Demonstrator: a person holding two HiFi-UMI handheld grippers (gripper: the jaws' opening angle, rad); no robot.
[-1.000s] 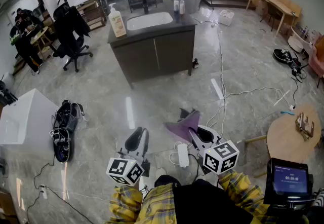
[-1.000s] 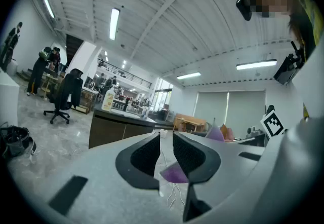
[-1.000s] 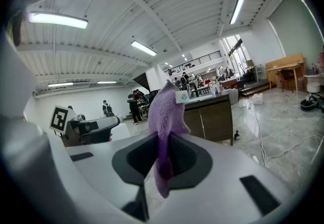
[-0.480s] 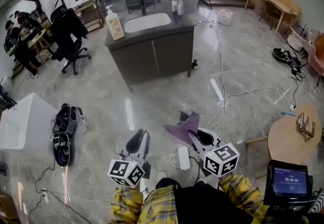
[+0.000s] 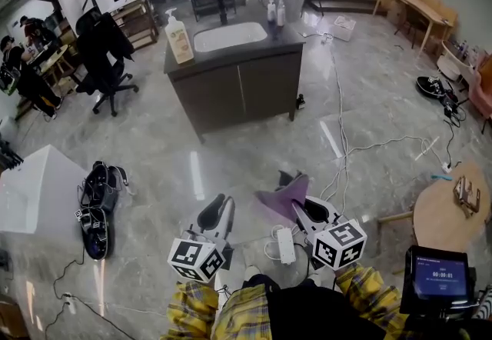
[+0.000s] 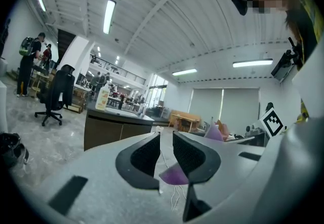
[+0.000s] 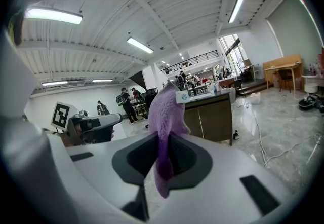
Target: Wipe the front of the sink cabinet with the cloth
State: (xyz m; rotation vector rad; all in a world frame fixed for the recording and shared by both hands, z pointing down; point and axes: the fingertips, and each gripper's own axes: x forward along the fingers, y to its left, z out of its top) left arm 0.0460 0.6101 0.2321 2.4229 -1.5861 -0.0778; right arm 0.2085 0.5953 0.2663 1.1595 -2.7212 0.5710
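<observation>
- Right gripper point(image 7: 163, 153) pinches the purple cloth point(image 5: 281, 194), which stands up above its jaws.
- Left gripper point(image 6: 166, 149): jaws slightly apart, nothing between them.
- Dark sink cabinet point(image 5: 238, 88) stands well apart from both, doors closed.
- Soap bottle point(image 5: 180, 37) sits on its countertop corner.

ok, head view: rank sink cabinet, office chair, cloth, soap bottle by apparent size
1. sink cabinet
2. office chair
3. cloth and soap bottle: they look about alike, and the cloth is much nearer the camera, so unranked.

glossy grey floor point(image 5: 231, 161) — office chair point(image 5: 108, 46), round table point(image 5: 453, 215).
</observation>
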